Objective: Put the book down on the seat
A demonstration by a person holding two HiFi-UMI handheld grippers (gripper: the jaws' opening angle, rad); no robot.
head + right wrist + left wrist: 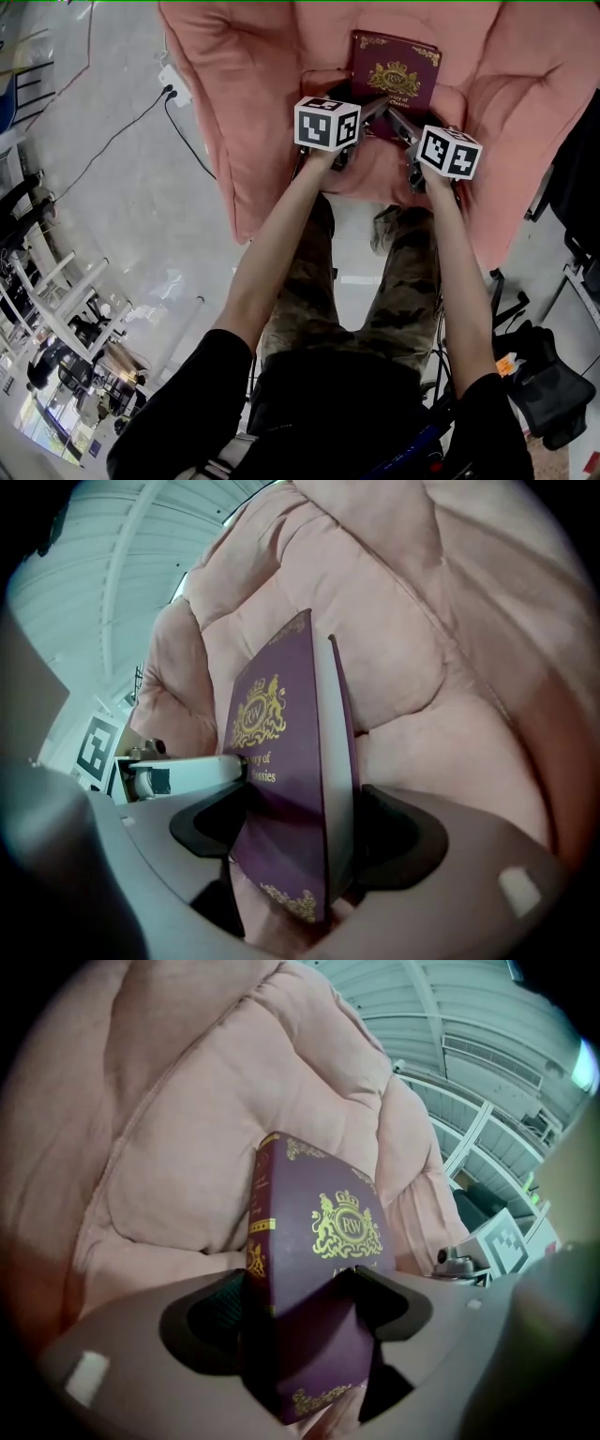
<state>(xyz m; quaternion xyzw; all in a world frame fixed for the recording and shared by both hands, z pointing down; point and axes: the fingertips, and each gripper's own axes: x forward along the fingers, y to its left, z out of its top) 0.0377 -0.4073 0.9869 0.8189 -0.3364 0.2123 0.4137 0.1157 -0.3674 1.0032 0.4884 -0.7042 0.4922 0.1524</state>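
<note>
So we're holding the maroon book (395, 80) with the gold crest by its near edge, cover facing up at us, out over the pink seat (234, 84). The left gripper (300, 1302) is pinching it at the spine side and the right gripper (309, 829) is clamping the page side, both closed tight on the book. We can't tell if the far edge is touching the cushion yet.

What we're worrying about: the cushion is looking puffy and lumpy, rising into the backrest. So we're guessing the book could tilt or slide toward the front edge once we're letting go. If one gripper is releasing ahead of the other, the book could twist out. The back cover is also gaping a bit from the pages, so it might flop open.

Around the seat we're seeing pale shiny floor (122, 216), a black cable (187, 141) running to a white socket strip (174, 86), and a black bag (548, 375) off to the right.
</note>
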